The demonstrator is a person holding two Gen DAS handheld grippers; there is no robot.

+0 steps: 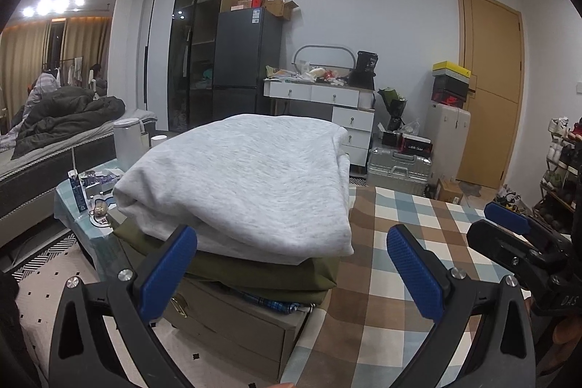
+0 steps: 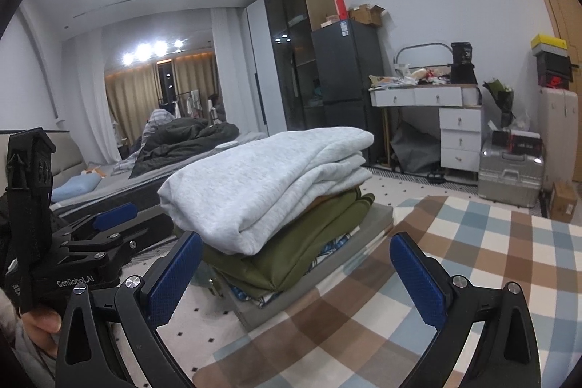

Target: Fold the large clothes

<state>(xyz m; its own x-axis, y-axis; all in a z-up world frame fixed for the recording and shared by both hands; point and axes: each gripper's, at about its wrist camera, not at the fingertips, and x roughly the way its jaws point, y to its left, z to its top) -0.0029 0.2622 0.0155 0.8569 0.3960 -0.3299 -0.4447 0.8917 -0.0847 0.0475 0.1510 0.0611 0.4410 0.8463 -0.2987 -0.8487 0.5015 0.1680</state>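
Observation:
A folded light grey garment lies on top of a stack, over a folded olive green garment and a blue plaid one. The stack rests on a grey box beside the checked table. My left gripper is open and empty, just in front of the stack. My right gripper is open and empty, facing the same grey garment and olive garment. The right gripper shows at the right of the left wrist view; the left gripper shows at the left of the right wrist view.
A checked tablecloth covers the table on the right. A small side table with clutter stands left of the stack. A bed with a dark duvet, a fridge, a white dresser and suitcases stand behind.

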